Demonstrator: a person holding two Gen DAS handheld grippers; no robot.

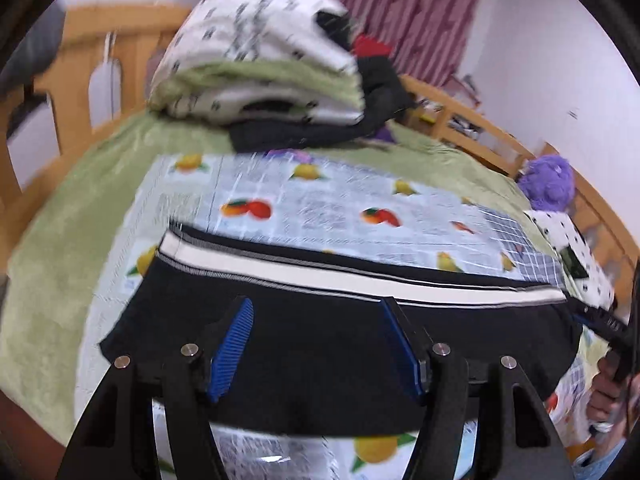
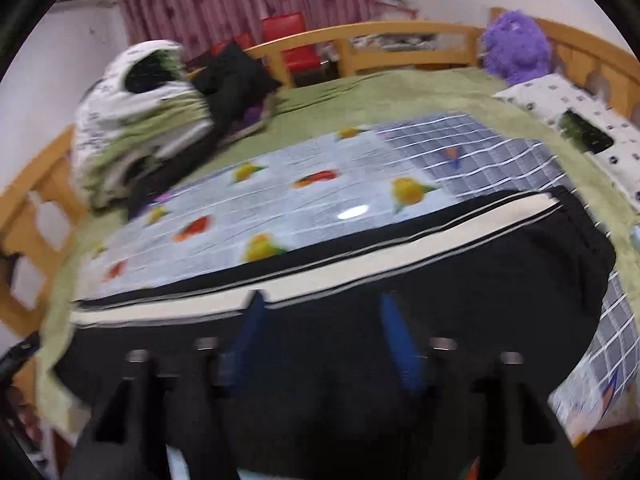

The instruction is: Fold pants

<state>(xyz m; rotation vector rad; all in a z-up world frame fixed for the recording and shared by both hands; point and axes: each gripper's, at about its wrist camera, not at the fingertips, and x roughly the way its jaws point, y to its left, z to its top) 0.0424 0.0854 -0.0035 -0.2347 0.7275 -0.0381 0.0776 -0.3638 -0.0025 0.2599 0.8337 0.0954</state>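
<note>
Black pants (image 1: 320, 352) with white side stripes lie folded lengthwise across a fruit-print mat (image 1: 312, 200) on the bed. My left gripper (image 1: 316, 316) hovers over the black cloth, its blue pads (image 1: 236, 332) set wide apart and open with nothing between them. At the right end of the pants, the right gripper (image 1: 600, 322) shows at the frame's edge, with a hand beneath it. In the right wrist view the pants (image 2: 480, 280) stretch from left to right, and my right gripper (image 2: 320, 316) stands open above them, holding nothing. This view is blurred.
A folded pile of bedding and dark clothes (image 1: 260, 60) sits at the far side of the green bedspread (image 1: 60, 240). A purple plush toy (image 2: 516, 48) and a dotted pillow (image 2: 568, 108) lie at the right. A wooden bed rail (image 2: 380, 44) rings the bed.
</note>
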